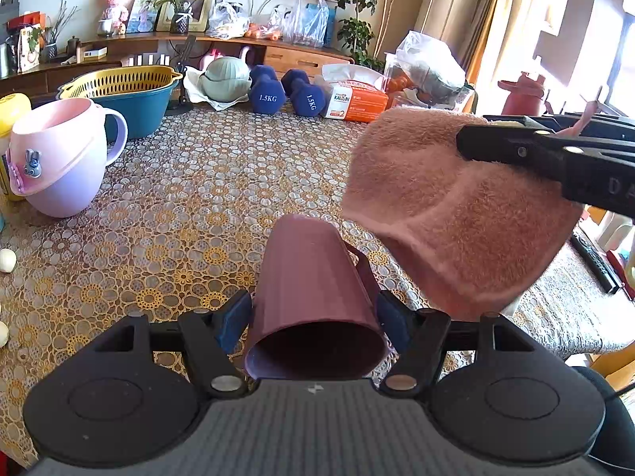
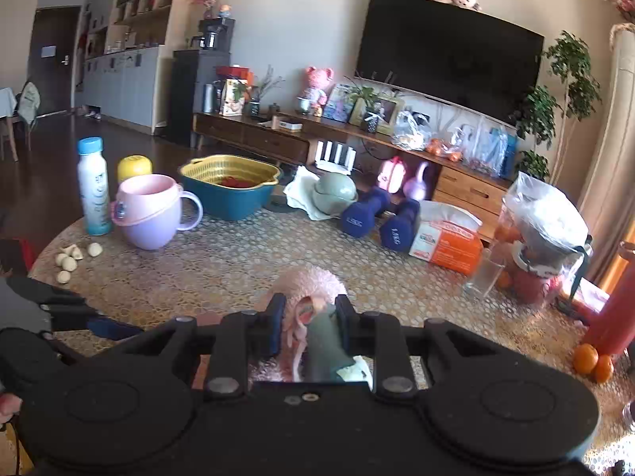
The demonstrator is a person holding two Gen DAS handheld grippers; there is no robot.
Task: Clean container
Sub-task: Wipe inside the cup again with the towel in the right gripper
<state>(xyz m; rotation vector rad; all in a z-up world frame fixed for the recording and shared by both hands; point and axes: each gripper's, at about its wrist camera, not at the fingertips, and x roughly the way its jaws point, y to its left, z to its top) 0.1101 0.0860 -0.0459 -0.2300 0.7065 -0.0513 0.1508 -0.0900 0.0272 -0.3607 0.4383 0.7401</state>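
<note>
A mauve plastic cup (image 1: pixel 309 289) with a side handle lies between the blue pads of my left gripper (image 1: pixel 313 313), which is shut on it; its open mouth faces the camera and its base points away. To the right and slightly above hangs a pink fluffy cloth (image 1: pixel 448 214), held by my right gripper, whose black finger (image 1: pixel 547 154) enters from the right edge. In the right wrist view my right gripper (image 2: pixel 309 325) is shut on the bunched pink cloth (image 2: pixel 309 281) together with a green strip. Cloth and cup stand apart.
A lace-patterned tablecloth (image 1: pixel 206 182) covers the table. A pink-lilac mug (image 1: pixel 59 154) stands left, a teal basin with yellow strainer (image 1: pixel 127 91) behind it. Two blue dumbbells (image 1: pixel 281 93), an orange tissue box (image 1: pixel 353 99) and bagged items (image 1: pixel 432 67) line the far edge. Garlic cloves (image 2: pixel 71 258) lie left.
</note>
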